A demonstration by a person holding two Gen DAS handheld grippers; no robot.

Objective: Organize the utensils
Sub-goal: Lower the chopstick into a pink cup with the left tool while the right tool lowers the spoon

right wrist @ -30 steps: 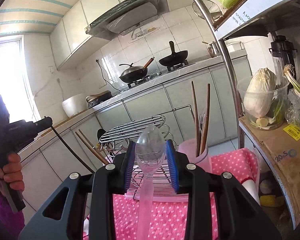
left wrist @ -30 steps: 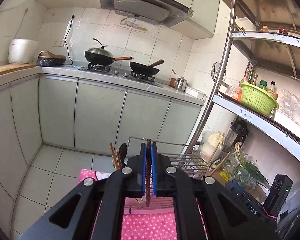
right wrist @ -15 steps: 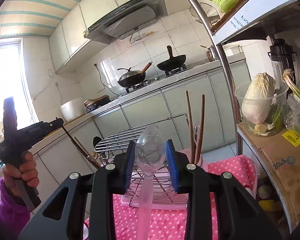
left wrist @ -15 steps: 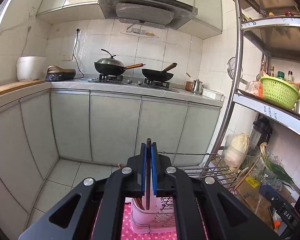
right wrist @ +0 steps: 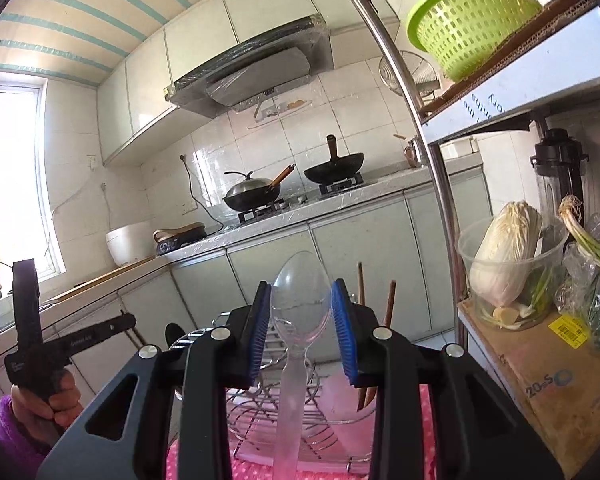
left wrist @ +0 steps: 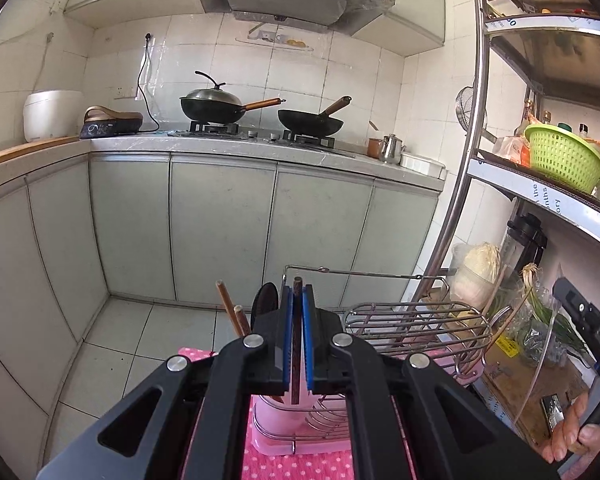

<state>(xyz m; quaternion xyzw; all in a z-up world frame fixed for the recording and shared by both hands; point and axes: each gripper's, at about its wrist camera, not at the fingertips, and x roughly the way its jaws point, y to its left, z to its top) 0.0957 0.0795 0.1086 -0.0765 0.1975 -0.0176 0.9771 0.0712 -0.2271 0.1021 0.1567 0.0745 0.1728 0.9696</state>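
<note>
1. My left tongs (left wrist: pixel 296 336) are clenched on a single dark wooden chopstick (left wrist: pixel 297 344), which stands upright between the blue pads, its tip showing above them.
2. My right tongs (right wrist: pixel 301 330) are grasping a clear plastic spoon (right wrist: pixel 298 312); the pads press the two sides of its bowl and the handle hangs down toward the camera.
3. The pink utensil holder (left wrist: pixel 290 410) sits just below the left tongs, attached to the wire dish rack (left wrist: pixel 416 320), which stands on the table under a pink dotted cloth (left wrist: pixel 300 466).
4. Two more chopsticks (left wrist: pixel 232 314) and a dark ladle head (left wrist: pixel 265 304) stand in the holder beside the held chopstick.
5. In the right view a second pink cup (right wrist: pixel 350 404) holds another pair of chopsticks (right wrist: pixel 376 332), just beyond the spoon.
6. Step in hand, as I judge it: carrying both utensils to the holders, the chopstick nearest its drop.
7. Next move: I line the chopstick's lower end over the holder mouth, lower it clear of the ladle head, then let go. The spoon calls for the same care, handle first.
</note>
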